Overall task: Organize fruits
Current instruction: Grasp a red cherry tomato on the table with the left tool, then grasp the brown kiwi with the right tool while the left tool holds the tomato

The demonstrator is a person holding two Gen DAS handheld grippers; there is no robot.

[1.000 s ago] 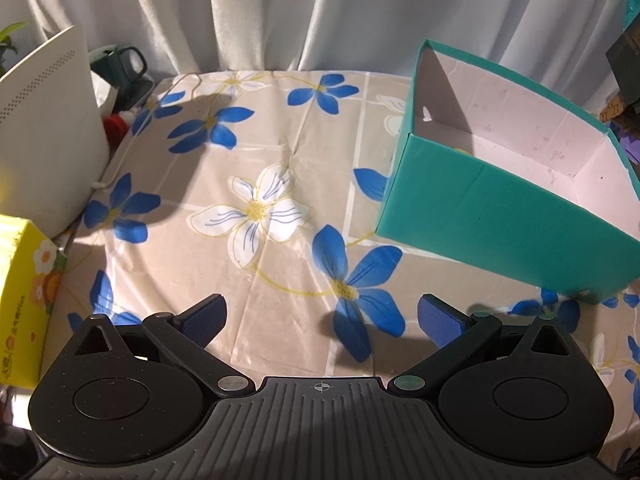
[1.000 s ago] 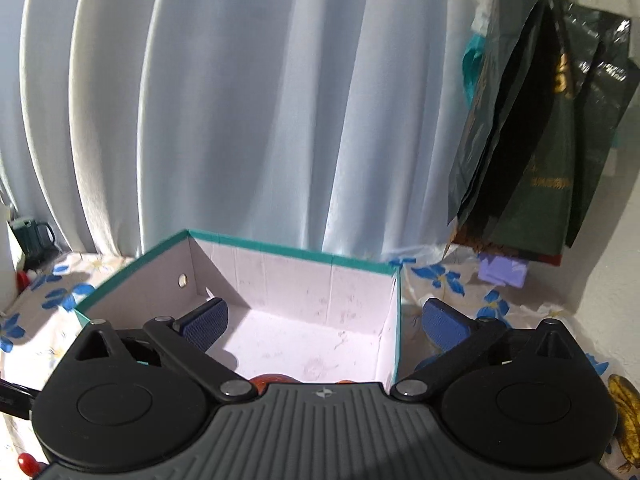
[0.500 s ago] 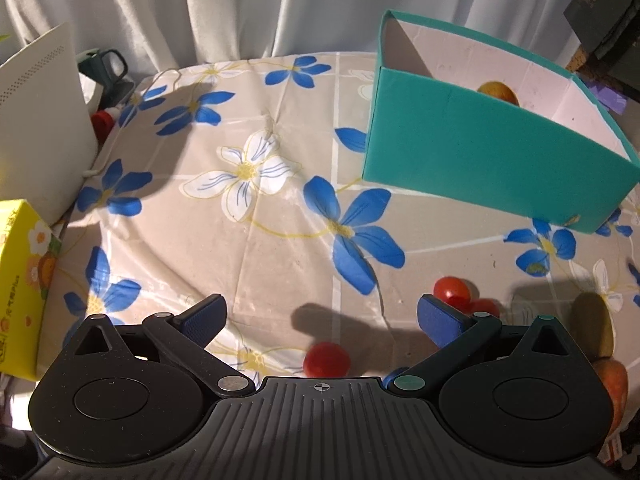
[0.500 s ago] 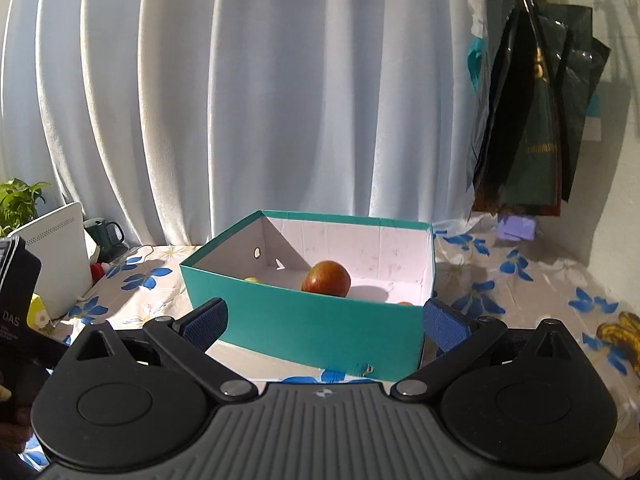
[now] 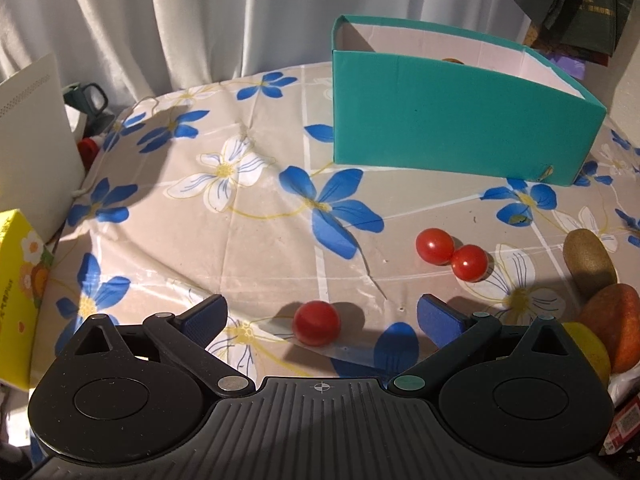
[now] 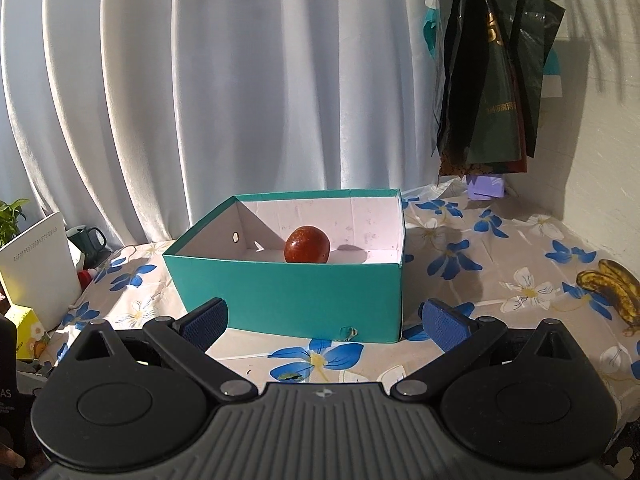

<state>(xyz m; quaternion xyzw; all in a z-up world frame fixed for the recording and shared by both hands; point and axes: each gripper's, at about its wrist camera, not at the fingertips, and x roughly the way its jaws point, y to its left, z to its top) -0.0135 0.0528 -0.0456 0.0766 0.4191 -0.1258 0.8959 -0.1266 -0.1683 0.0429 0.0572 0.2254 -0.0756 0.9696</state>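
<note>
Both jaws gape empty. A small red cherry tomato point(image 5: 316, 322) lies at lower centre between the left gripper point(image 5: 320, 316) tips; the teal cardboard box point(image 5: 452, 120) sits upper right, holding a round red-brown fruit point(image 6: 307, 245).

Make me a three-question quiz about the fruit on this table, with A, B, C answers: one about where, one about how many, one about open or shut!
1. Where is the big red-brown fruit?
A in the teal box
B on the cloth
C in a gripper

2. How many small red tomatoes lie on the cloth?
A one
B three
C five

3. The left gripper is:
A open
B shut on a tomato
C shut on a kiwi

Answers: 1 A, it sits inside the box walls. 2 B, a touching pair plus a single one. 3 A, its fingers stand apart, holding nothing.
</note>
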